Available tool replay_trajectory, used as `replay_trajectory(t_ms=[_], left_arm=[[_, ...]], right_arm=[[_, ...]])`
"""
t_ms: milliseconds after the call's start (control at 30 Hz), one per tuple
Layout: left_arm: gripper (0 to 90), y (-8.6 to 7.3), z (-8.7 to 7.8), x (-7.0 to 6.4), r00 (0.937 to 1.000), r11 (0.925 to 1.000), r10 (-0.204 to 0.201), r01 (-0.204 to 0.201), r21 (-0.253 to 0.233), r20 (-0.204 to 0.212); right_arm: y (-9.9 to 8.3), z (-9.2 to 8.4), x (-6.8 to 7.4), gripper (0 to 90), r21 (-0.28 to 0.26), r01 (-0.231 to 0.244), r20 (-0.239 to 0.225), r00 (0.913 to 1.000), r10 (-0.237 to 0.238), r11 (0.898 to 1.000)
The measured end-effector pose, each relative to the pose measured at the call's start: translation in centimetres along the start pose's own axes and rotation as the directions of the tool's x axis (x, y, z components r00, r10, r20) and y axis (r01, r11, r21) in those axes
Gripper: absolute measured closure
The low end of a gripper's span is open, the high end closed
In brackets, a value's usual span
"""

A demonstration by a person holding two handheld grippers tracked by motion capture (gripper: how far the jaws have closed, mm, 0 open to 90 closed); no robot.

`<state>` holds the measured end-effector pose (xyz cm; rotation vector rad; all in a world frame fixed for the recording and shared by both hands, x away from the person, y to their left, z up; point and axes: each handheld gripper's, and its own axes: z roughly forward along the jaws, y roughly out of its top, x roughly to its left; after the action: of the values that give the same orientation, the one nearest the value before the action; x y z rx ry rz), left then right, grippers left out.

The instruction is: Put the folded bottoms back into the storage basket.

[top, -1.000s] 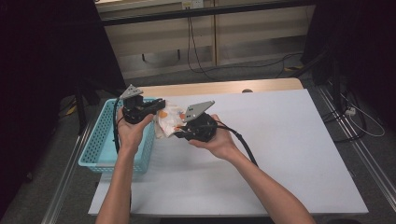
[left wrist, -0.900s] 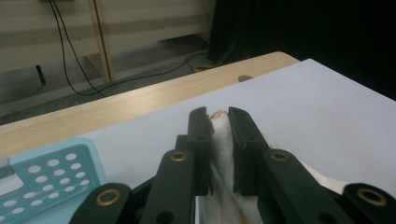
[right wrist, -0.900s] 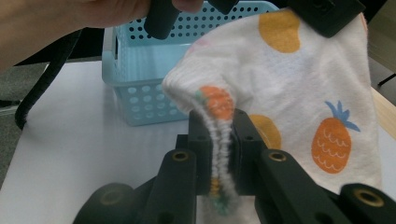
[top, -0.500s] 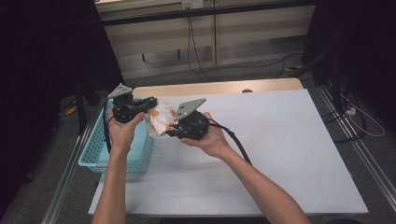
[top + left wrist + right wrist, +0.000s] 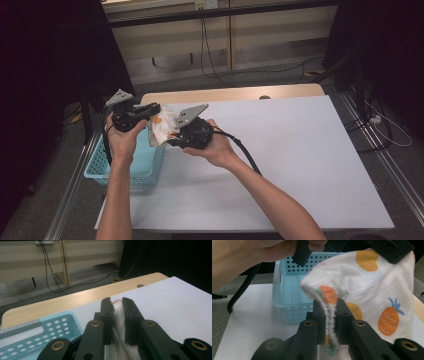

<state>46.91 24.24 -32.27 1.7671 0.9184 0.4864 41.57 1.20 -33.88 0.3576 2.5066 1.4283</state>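
A white cloth (image 5: 162, 123) printed with orange pineapples and yellow spots hangs in the air between both grippers, over the table's left side. My left gripper (image 5: 150, 110) is shut on its upper edge; the white cloth (image 5: 118, 315) shows pinched between those jaws. My right gripper (image 5: 172, 136) is shut on a folded, ribbed edge of the cloth (image 5: 372, 290), which drapes to the right of the jaws. The left hand (image 5: 257, 252) and its gripper appear at the top of the right gripper view.
A light blue perforated basket (image 5: 125, 165) sits at the table's left edge, just below and behind the cloth, also seen as the basket (image 5: 289, 290) and the basket (image 5: 37, 335). The white table top (image 5: 300, 165) stretches to the right. A wooden strip (image 5: 240, 93) runs along the far edge.
Both grippers moved left and slightly up with the cloth held between them, closer to the space above the basket.
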Motion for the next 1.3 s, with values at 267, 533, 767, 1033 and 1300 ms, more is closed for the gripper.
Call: replay_trajectory(t_ms=[267, 533, 767, 1033, 1300], left_arm=[[80.1, 0.0, -0.8, 0.7, 0.9999, 1.0000, 0.000, -0.001, -0.005, -0.015], [80.1, -0.2, -1.6, 1.5, 0.9992, 1.0000, -0.002, 0.003, 0.004, -0.039], [80.1, -0.4, -2.4, 2.3, 0.9980, 0.9999, -0.013, 0.013, -0.004, -0.061], [80.1, -0.7, -3.6, 3.5, 0.9971, 0.9996, -0.028, 0.027, -0.013, -0.071], [80.1, -0.7, -4.4, 4.0, 0.9954, 0.9994, -0.031, 0.029, -0.019, -0.091]], right_arm=[[1.0, 0.7, 0.2, 81.5, -0.006, 0.006, -0.010, 0.9999, -0.006, 1.000], [1.6, 1.8, 0.5, 81.5, -0.001, 0.010, -0.021, 0.9997, -0.010, 1.000], [2.3, 2.9, 0.7, 81.5, -0.005, 0.013, -0.031, 0.9994, -0.013, 1.000], [3.3, 4.2, 1.1, 81.5, -0.004, 0.023, -0.048, 0.9986, -0.023, 1.000], [3.5, 5.3, 1.0, 81.5, -0.007, -0.003, -0.065, 0.9979, 0.002, 1.000]])
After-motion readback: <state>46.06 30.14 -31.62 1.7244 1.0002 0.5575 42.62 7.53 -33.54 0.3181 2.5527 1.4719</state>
